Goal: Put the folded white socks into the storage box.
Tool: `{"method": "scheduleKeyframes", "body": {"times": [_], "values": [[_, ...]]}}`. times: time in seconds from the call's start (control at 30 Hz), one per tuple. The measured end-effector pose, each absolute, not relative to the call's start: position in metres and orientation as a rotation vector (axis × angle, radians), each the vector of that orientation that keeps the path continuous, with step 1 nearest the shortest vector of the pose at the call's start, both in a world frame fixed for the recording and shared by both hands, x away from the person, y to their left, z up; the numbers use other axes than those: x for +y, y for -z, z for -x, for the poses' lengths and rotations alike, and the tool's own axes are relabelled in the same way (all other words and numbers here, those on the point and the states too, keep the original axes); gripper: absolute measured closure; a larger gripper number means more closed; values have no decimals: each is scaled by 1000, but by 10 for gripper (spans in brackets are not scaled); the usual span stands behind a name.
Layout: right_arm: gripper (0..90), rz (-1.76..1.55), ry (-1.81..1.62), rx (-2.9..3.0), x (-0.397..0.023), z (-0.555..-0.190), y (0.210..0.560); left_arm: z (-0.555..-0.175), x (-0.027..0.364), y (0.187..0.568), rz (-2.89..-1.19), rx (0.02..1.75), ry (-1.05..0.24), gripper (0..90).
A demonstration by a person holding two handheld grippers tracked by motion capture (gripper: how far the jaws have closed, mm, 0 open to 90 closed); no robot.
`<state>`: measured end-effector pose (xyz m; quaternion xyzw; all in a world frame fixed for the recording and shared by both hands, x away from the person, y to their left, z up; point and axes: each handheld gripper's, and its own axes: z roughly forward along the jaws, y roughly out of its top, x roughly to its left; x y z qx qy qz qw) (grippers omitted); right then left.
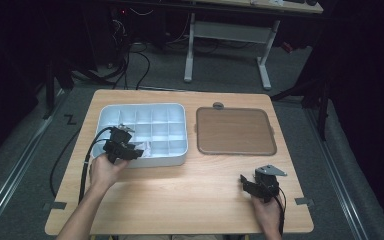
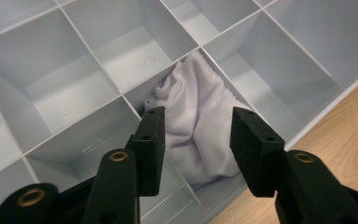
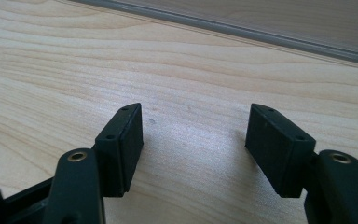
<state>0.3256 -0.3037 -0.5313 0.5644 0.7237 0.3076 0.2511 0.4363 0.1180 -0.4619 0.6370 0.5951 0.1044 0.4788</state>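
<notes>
While left gripper (image 2: 198, 140) is hovering over divided organizer tray (image 1: 177, 109), jaws parted, gripping nothing, rolled white sock (image 2: 200, 126) is sitting tucked in near-edge compartment: stowing looking done. Right gripper (image 3: 196, 140) is idling wide open, empty, over bare wooden table (image 3: 191, 79). Brown lid (image 1: 235, 131) is lying beside tray; closing probably left.

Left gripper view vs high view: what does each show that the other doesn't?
Left gripper view alone: the folds of the white cloth stuffed in one compartment, with the black pads apart on either side of it. High view alone: the brown tray, the right gripper over the table, and the floor cables. Both: the divided white organizer box and the left gripper.
</notes>
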Motion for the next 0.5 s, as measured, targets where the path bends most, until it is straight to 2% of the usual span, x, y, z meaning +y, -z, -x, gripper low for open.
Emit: {"method": "scheduleKeyframes", "body": {"times": [0.5], "values": [[371, -1533, -836, 1970, -304, -326, 531, -420, 140, 445, -1446, 1417, -250, 508]]}}
